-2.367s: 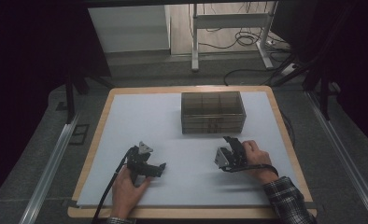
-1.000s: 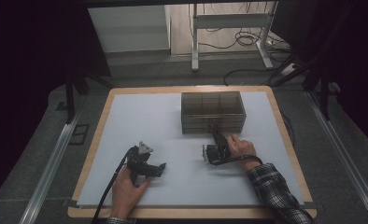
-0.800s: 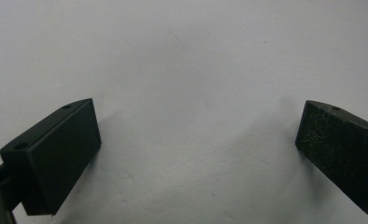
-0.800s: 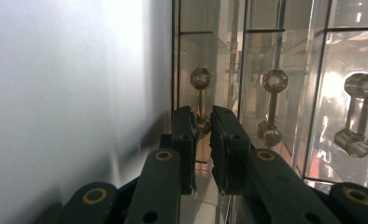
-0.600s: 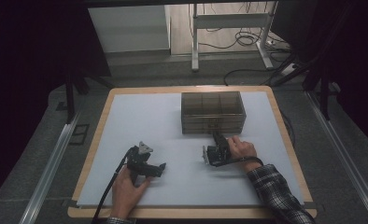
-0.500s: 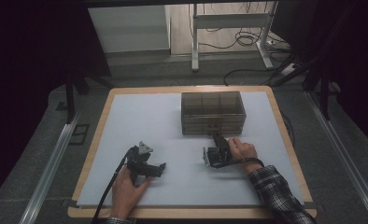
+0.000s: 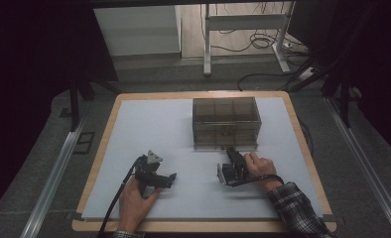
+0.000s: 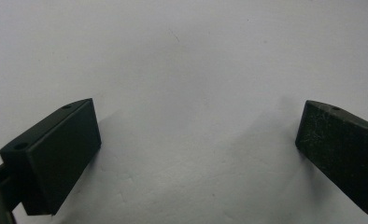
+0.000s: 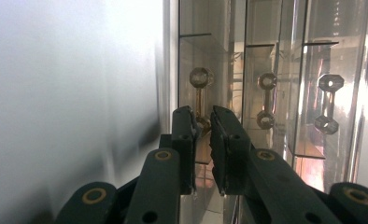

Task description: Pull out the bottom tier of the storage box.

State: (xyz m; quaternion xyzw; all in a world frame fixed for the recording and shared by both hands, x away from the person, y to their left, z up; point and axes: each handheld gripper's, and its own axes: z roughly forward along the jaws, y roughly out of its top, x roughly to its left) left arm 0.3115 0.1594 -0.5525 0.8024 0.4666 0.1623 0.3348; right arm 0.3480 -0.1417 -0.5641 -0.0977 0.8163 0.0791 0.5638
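Clear drawer cabinet (image 7: 226, 121): at the tabletop's (image 7: 149, 124) far centre. Right hand-held gripper (image 9: 203, 135): jaws pinching a drawer handle (image 9: 200, 95) at the cabinet front. Left hand-held gripper (image 8: 198, 149): jaws spread wide, resting on the white tabletop, well apart from the cabinet.

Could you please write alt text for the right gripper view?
The right claw, jaws nearly shut, grips the lower end of a clear dumbbell-shaped drawer handle on a smoky transparent plastic drawer cabinet. Two more such handles sit on neighbouring drawers, above a white table surface.
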